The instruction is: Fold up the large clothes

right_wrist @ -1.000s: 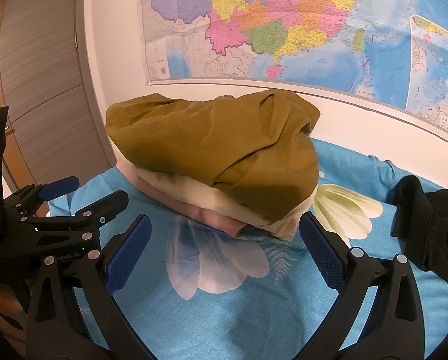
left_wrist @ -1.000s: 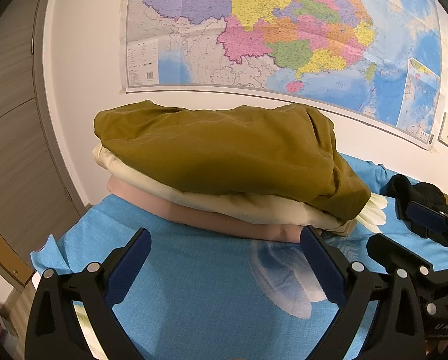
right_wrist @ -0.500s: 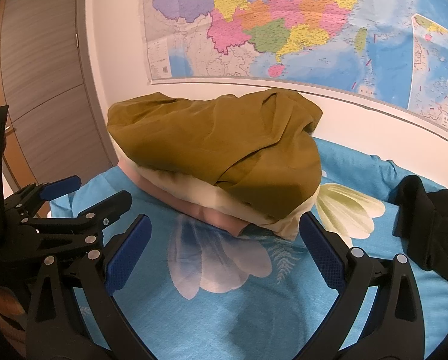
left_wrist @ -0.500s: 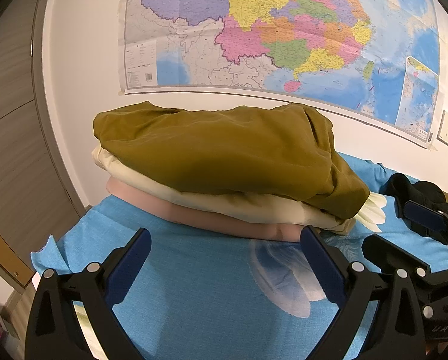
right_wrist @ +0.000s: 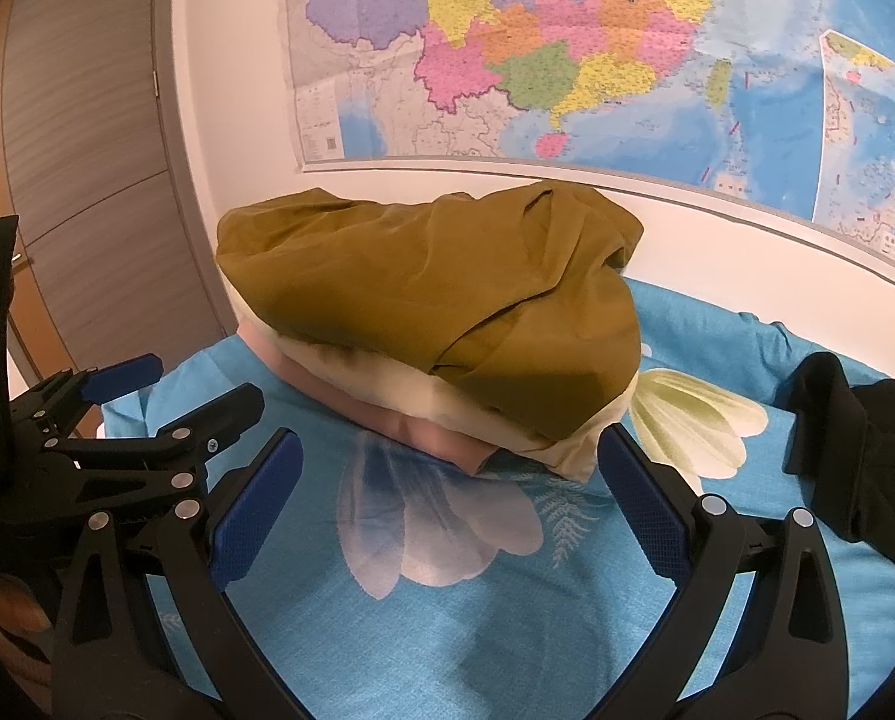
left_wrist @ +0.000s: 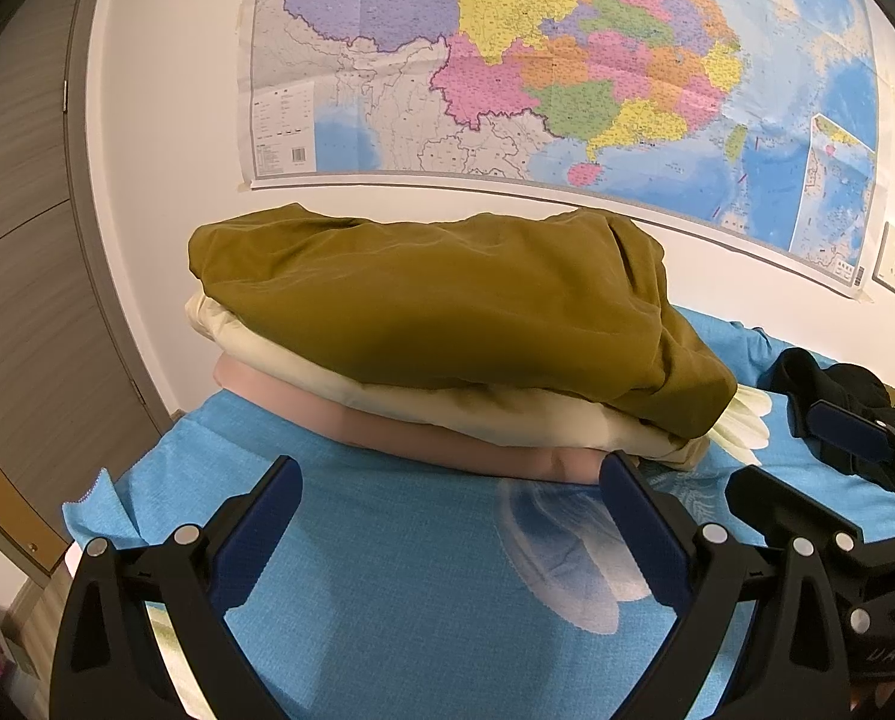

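Little has shifted over the last second; your two gripper views have drifted only a touch, and the stack sits where it was. Your left gripper (left_wrist: 447, 516) has its fingers spread wide, holding nothing; your right gripper (right_wrist: 447, 486) is likewise wide apart and empty; both hover low over the blue floral bedsheet (left_wrist: 387, 570), side by side, pointing at the pile near the wall. That pile is three folded garments: an olive garment (left_wrist: 447, 312) on top, a cream garment (left_wrist: 465, 408) beneath it, a pink garment (left_wrist: 423, 438) at the bottom. An unfolded black garment (right_wrist: 867, 438) lies crumpled to the right, well apart from the stack; that looks like your next piece. Swing both grippers toward it; pinch an edge or corner rather than the bunched middle; drag it onto open sheet and spread it flat before folding; keep clear of the stack so it doesn't topple.
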A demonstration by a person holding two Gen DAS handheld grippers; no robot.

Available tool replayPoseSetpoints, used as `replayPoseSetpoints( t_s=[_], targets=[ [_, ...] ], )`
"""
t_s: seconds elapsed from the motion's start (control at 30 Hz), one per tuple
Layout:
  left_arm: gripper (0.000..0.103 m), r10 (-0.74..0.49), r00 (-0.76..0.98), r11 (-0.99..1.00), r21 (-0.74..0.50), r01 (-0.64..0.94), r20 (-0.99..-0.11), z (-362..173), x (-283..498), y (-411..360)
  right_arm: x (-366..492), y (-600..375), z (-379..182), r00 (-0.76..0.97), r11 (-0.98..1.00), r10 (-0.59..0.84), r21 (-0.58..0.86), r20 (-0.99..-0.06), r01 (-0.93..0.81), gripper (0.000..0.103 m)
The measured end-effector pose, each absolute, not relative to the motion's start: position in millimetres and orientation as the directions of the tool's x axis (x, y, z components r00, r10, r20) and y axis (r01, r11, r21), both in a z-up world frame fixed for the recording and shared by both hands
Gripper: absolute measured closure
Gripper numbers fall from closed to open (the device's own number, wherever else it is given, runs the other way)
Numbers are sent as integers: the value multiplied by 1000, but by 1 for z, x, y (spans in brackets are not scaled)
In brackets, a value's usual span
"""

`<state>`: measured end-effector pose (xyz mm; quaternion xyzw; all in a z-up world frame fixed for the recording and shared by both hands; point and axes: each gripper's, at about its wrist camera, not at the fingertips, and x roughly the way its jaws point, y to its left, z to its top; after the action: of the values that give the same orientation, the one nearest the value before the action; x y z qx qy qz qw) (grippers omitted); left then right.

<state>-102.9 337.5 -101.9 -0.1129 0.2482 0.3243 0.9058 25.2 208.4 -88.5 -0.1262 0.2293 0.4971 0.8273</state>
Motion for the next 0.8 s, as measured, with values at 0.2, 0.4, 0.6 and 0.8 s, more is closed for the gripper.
replayPoseSetpoints(
  t_s=[0.2,0.4,0.6,0.8],
  targets=[
    [7,533,666,762,-46,-646,-523,-102,-104,336,24,209,-89,397,470,768,21,-503,-882,6],
    [7,532,666,762,-48,-646,-523,-102,-105,335,24,207,-89,394,467,772,23,-499,-884,6],
    [7,535,670,766,-41,-642,-514,-102,-106,334,23,206,-89,396,468,770,22,-500,-883,6],
    [7,505,691,783,-63,-619,-517,-106,-105,322,24,197,-90,410,489,765,33,-496,-872,6]
  ],
)
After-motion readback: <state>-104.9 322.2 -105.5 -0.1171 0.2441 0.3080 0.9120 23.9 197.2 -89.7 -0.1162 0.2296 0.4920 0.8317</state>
